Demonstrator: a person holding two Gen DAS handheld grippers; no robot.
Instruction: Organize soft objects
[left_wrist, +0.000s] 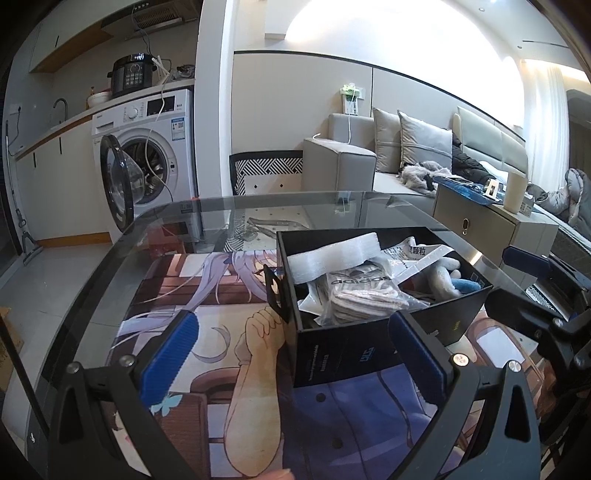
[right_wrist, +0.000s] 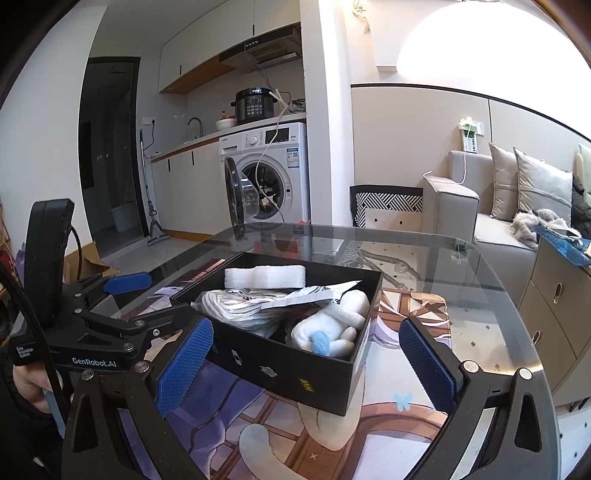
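A black open box (left_wrist: 332, 354) (right_wrist: 295, 365) stands on the printed mat of the glass table (left_wrist: 258, 202) (right_wrist: 476, 295). Inside it lie a white foam block (left_wrist: 332, 254) (right_wrist: 264, 277), a bagged grey-white cloth (left_wrist: 362, 295) (right_wrist: 229, 306) and a white plush toy with blue parts (left_wrist: 448, 275) (right_wrist: 332, 328). My left gripper (left_wrist: 295, 354) (right_wrist: 147, 299) is open, low at the box's near left corner. Level with the box's right side, my right gripper (right_wrist: 308, 363) (left_wrist: 524, 284) is open too. Neither holds anything.
A washing machine (left_wrist: 147, 147) (right_wrist: 273, 173) with its door open stands beyond the table. A patterned chair back (left_wrist: 266, 171) (right_wrist: 388, 203) is at the far edge. A sofa (left_wrist: 369, 162) (right_wrist: 480, 218) and a low cabinet (left_wrist: 491, 225) (right_wrist: 554, 295) are on the right.
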